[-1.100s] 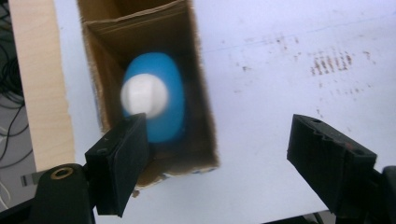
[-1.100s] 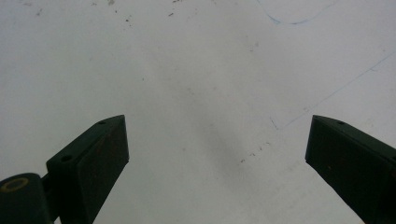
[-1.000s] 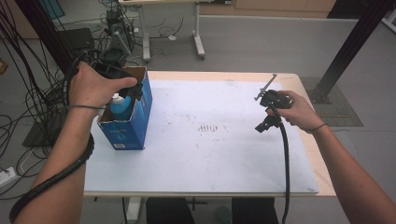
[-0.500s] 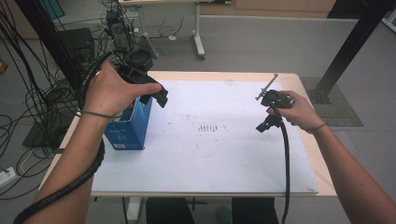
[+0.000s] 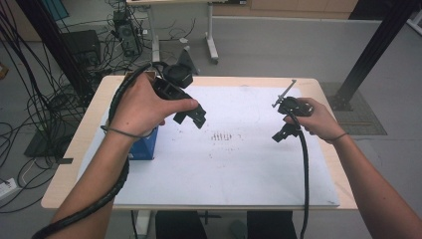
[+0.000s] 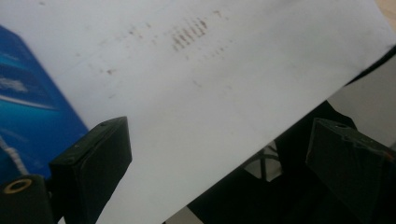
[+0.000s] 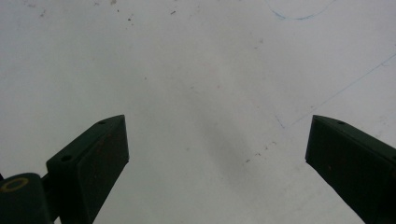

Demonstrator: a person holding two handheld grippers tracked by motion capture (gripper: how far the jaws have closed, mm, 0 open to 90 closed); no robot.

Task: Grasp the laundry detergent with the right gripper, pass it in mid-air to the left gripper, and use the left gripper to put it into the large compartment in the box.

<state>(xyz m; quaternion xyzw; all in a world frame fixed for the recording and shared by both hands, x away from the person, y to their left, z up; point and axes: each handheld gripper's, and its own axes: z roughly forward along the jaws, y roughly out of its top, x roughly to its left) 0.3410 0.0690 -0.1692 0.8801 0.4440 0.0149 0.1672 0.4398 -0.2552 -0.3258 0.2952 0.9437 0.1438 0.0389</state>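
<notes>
Now the left gripper (image 5: 190,115) hangs over the table's (image 5: 64,179) left side, jaws just opened wide and empty, beside the glossy blue carton (image 5: 144,146) near the left edge. Right gripper (image 5: 285,118) hovers wide near the right edge.

The right gripper (image 7: 217,154) points at a white sheet (image 7: 196,70) marked with small dark specks and thin blue pen lines, its two black jaws standing wide apart with nothing between them.
</notes>
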